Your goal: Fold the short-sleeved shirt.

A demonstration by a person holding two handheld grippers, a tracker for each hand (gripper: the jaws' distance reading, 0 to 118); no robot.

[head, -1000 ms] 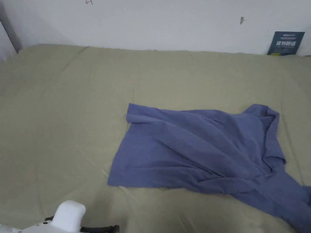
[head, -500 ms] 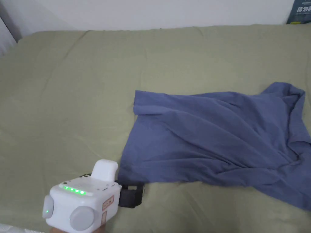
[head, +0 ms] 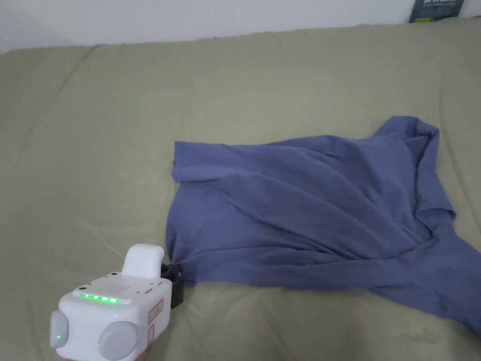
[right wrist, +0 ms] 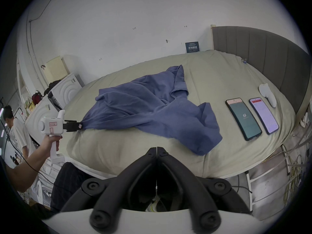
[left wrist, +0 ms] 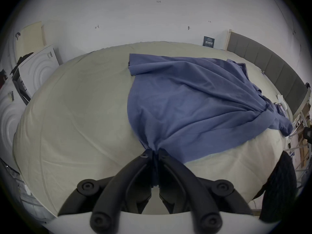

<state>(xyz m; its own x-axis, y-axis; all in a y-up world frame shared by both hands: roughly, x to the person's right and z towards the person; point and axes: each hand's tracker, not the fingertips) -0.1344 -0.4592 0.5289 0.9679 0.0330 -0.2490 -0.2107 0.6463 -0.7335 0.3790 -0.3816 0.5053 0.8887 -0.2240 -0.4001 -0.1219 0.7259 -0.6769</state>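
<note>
A blue short-sleeved shirt (head: pixel 305 221) lies crumpled on the olive-green bed (head: pixel 94 141), its hem to the left and its sleeves to the right. My left gripper (head: pixel 174 275) is shut on the near-left hem corner; in the left gripper view the black jaws (left wrist: pixel 155 153) pinch the bunched cloth (left wrist: pixel 185 102). The right gripper view shows the same grip from the side, with the left gripper (right wrist: pixel 79 126) at the shirt (right wrist: pixel 152 106) corner. My right gripper (right wrist: pixel 157 150) hangs in front of the bed's near edge with its jaws shut and nothing between them.
Two phones (right wrist: pixel 243 117) (right wrist: pixel 263 114) and a white object (right wrist: pixel 267 94) lie on the bed right of the shirt, near a grey headboard (right wrist: pixel 270 55). White appliances (right wrist: pixel 65 89) stand left of the bed. A dark card (head: pixel 437 7) leans against the back wall. Another person (right wrist: pixel 15 126) stands at far left.
My left gripper rose from the lower edge, reached the shirt's near-left hem corner and shut on it. The head camera tilted down and shifted.
</note>
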